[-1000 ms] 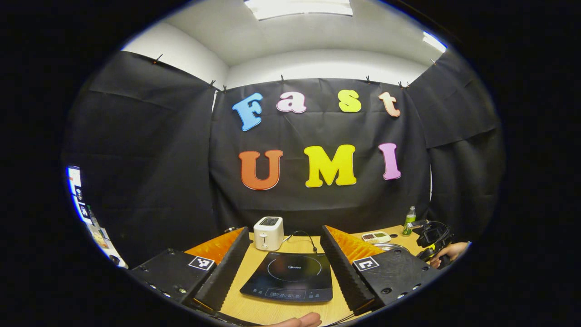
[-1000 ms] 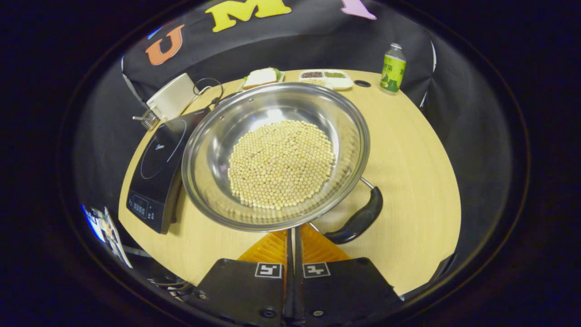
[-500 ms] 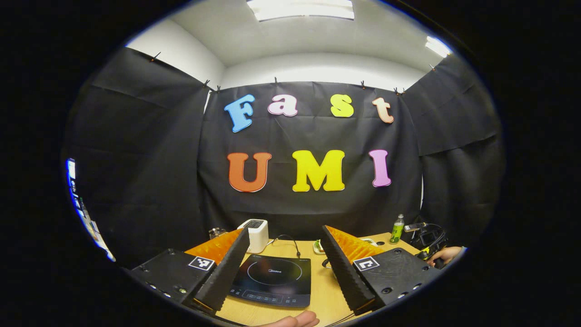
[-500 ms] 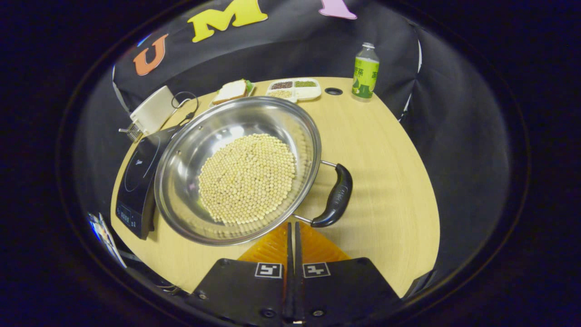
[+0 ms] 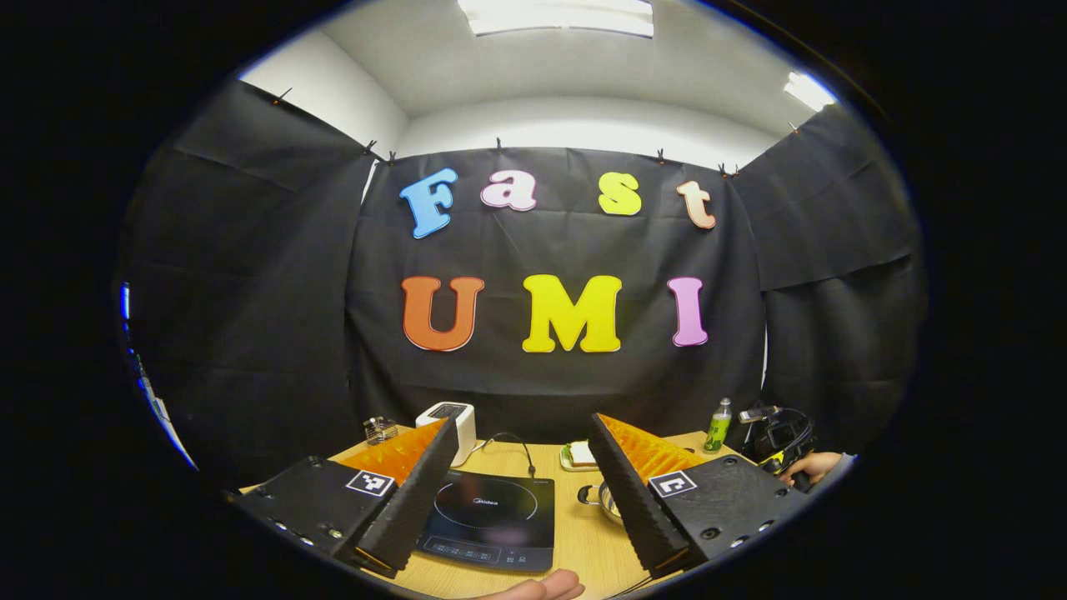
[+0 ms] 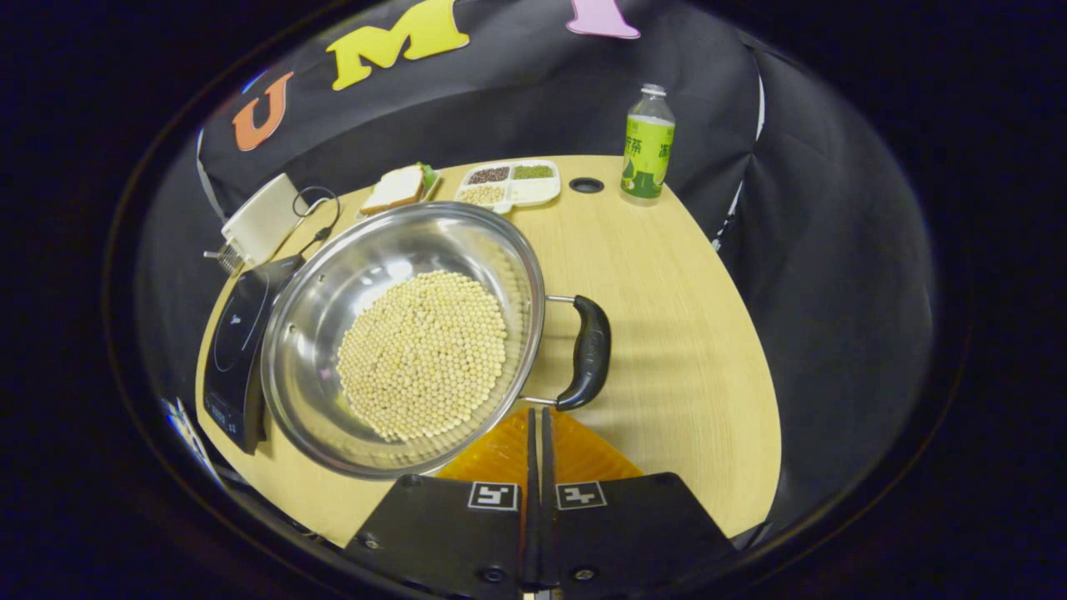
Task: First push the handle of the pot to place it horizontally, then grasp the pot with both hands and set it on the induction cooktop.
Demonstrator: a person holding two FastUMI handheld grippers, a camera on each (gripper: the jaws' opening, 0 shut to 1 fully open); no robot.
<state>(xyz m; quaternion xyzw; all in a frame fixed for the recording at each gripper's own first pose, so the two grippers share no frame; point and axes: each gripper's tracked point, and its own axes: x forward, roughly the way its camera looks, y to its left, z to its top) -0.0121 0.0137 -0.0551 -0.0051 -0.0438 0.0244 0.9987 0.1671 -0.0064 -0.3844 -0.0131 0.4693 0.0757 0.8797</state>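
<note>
Pot (image 6: 400, 333) of pale beans (image 6: 423, 354) sits on the table (image 6: 667, 333), just right of the induction cooktop (image 6: 237, 325) — black handle (image 6: 588, 352) facing right. Right gripper (image 6: 538, 433), fingers pressed together, is near the handle. Left gripper (image 5: 521, 475) hangs spread wide above the cooktop.

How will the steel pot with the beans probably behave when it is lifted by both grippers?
The pot is probably heavy, since many loose beans cover its bottom. If tilted, they would likely roll to one side. Its polished wall looks slippery, so the black handle seems the safer grip.
</note>
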